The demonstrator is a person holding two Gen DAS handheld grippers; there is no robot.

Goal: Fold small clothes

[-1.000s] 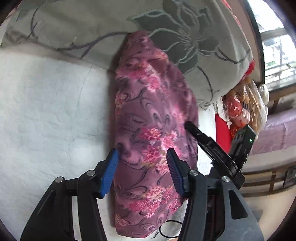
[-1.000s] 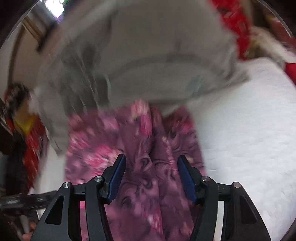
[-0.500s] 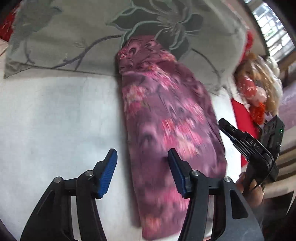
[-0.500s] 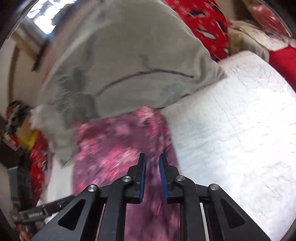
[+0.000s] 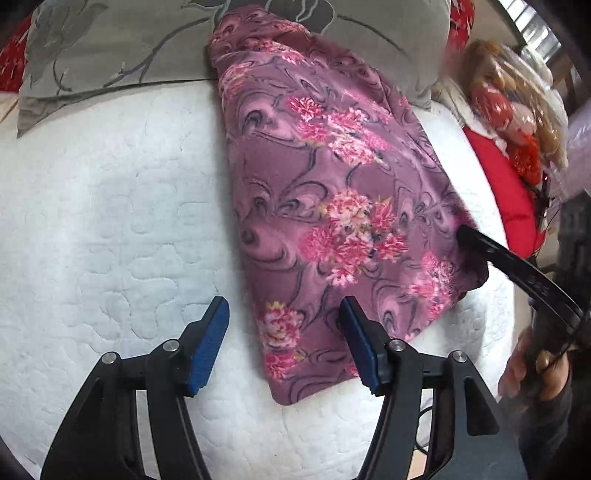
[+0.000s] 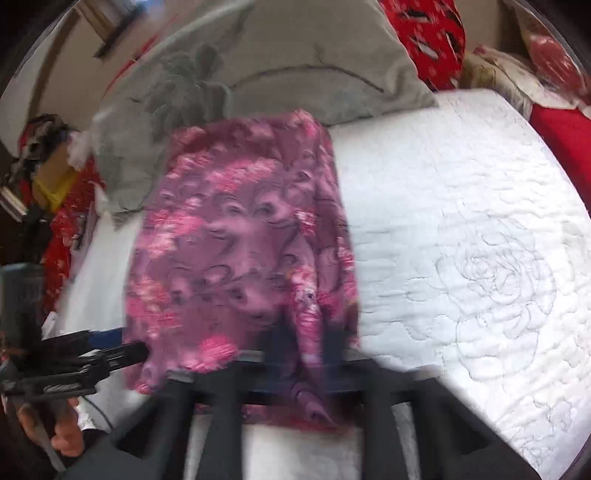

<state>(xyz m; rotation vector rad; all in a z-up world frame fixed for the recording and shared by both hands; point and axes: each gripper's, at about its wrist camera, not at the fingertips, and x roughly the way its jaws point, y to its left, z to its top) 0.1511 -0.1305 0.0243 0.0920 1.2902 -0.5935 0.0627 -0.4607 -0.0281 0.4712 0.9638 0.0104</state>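
Note:
A purple garment with pink flowers lies lengthwise on the white quilted bed, its far end against a grey pillow. My left gripper is open, hovering over the garment's near corner, one blue pad over the quilt, the other over the cloth. My right gripper reaches in from the right, its tip at the garment's right edge, with cloth bunched there. In the blurred right wrist view the garment fills the middle, and a fold of it hangs between the right gripper's fingers. The left gripper shows at the left.
The grey floral pillow lies across the head of the bed. Red patterned cushions and a red cloth sit past the bed's edge, with a doll and clutter beyond. White quilt lies beside the garment.
Both grippers have pulled back toward the near end of the garment. The right gripper went from open to shut on the cloth. The garment now lies flatter and wider.

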